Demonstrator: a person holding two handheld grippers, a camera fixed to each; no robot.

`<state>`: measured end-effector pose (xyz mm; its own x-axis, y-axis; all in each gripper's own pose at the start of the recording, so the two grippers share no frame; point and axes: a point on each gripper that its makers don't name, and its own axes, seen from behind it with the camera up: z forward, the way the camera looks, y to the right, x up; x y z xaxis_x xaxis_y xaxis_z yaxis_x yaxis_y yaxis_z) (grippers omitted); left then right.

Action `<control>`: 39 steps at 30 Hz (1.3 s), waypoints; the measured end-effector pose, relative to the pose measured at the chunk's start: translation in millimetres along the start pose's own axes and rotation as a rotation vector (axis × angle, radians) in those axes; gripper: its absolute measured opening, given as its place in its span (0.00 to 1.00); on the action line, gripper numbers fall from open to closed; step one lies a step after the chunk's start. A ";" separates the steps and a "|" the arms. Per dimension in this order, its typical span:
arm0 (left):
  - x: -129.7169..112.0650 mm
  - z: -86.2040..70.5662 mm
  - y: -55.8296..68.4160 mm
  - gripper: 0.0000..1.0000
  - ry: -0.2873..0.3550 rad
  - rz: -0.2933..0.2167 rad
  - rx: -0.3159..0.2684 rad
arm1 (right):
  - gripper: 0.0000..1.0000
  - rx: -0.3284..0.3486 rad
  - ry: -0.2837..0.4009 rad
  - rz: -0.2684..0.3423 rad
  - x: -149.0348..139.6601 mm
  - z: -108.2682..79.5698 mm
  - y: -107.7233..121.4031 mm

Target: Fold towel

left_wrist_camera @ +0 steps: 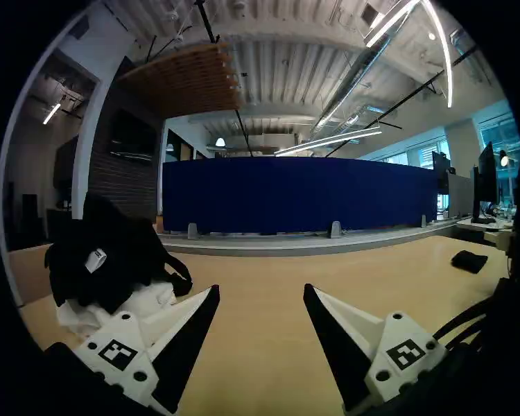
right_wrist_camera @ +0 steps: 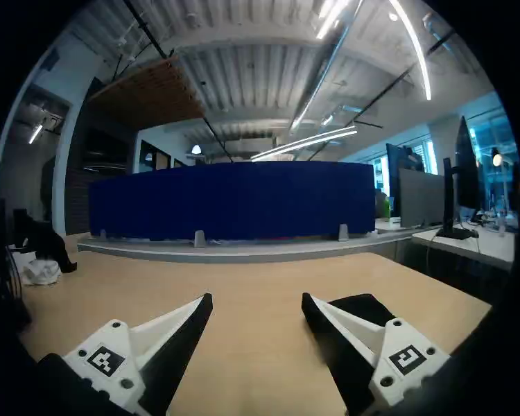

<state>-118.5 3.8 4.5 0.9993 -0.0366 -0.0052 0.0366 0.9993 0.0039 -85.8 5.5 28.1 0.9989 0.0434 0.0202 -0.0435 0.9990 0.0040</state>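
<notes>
In the left gripper view, the left gripper holds its two fingers wide apart over the wooden table, with nothing between them. Each finger carries one square black-and-white marker, two in all. Just behind the left finger, one black bag sits heaped on one crumpled white cloth. The bag bears one small white tag, its print too small to read. Far off to the right, one black towel lies on the table as a small folded lump.

In the right gripper view, the right gripper is likewise spread wide and empty, with two fingers and two markers. The towel lies on the table just behind its right finger; whether the two touch cannot be told. The bag and cloth sit well away at the far left.

Farther back, one blue partition runs along the table's far edge, with three grey feet showing. Beyond it, at the right, stand two dark monitors.
</notes>
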 end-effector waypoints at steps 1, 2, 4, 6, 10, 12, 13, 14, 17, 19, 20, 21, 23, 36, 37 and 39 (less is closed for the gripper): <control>-0.1 0.0 0.0 0.89 0.000 0.000 0.000 | 1.00 -0.001 0.003 -0.001 0.1 -0.3 -0.4; -0.2 -0.1 -0.1 0.89 0.000 0.000 0.000 | 1.00 -0.002 0.006 -0.002 0.1 -0.7 -0.8; -0.4 -0.1 -0.2 0.89 0.000 0.000 0.000 | 1.00 -0.003 0.011 -0.006 0.3 -1.2 -1.4; -0.5 0.1 -0.3 0.89 0.000 0.000 0.000 | 1.00 -0.003 0.015 -0.012 0.5 -1.5 -2.0; -0.4 0.3 -0.8 0.89 0.000 0.000 0.000 | 1.00 0.001 0.021 -0.028 0.6 -3.5 -5.3; -0.3 0.4 -0.9 0.89 0.000 0.001 0.000 | 1.00 0.000 0.023 -0.034 -0.2 -4.7 -5.5; -0.3 0.4 -0.9 0.89 0.000 0.001 0.000 | 1.00 -0.003 0.023 -0.033 -0.5 -4.8 -4.6; -0.3 0.5 -0.9 0.89 0.000 0.001 0.000 | 1.00 -0.006 0.023 -0.032 -0.7 -4.8 -3.7; -0.5 0.8 -0.9 0.89 0.000 0.000 0.000 | 1.00 -0.008 0.023 -0.031 -1.4 -5.0 -3.0; -0.7 0.9 -0.9 0.89 0.000 0.000 0.000 | 1.00 -0.008 0.023 -0.030 -1.4 -5.3 -3.0; -0.8 0.9 -1.0 0.89 0.000 0.000 0.000 | 1.00 -0.008 0.023 -0.030 -1.3 -5.5 -3.0; -0.8 0.9 -1.0 0.89 0.000 0.000 0.000 | 1.00 -0.008 0.023 -0.030 -1.2 -5.8 -3.0; -0.8 0.9 -1.3 0.90 0.000 0.000 0.000 | 1.00 -0.008 0.023 -0.030 -0.9 -6.1 -3.3; -0.8 0.5 -1.6 0.90 0.001 0.000 0.000 | 1.00 -0.008 0.023 -0.031 0.0 -9.8 -3.3; -0.9 0.5 -1.5 0.89 0.001 0.000 0.000 | 1.00 -0.008 0.023 -0.031 0.0 -10.2 -3.4; -1.1 0.5 -1.4 0.89 0.001 0.000 0.000 | 1.00 -0.008 0.023 -0.031 -0.2 -11.0 -3.5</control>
<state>-119.7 2.4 5.0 0.9993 -0.0363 -0.0057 0.0364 0.9993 0.0039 -85.6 2.1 17.1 0.9999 0.0121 -0.0027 -0.0121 0.9999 -0.0033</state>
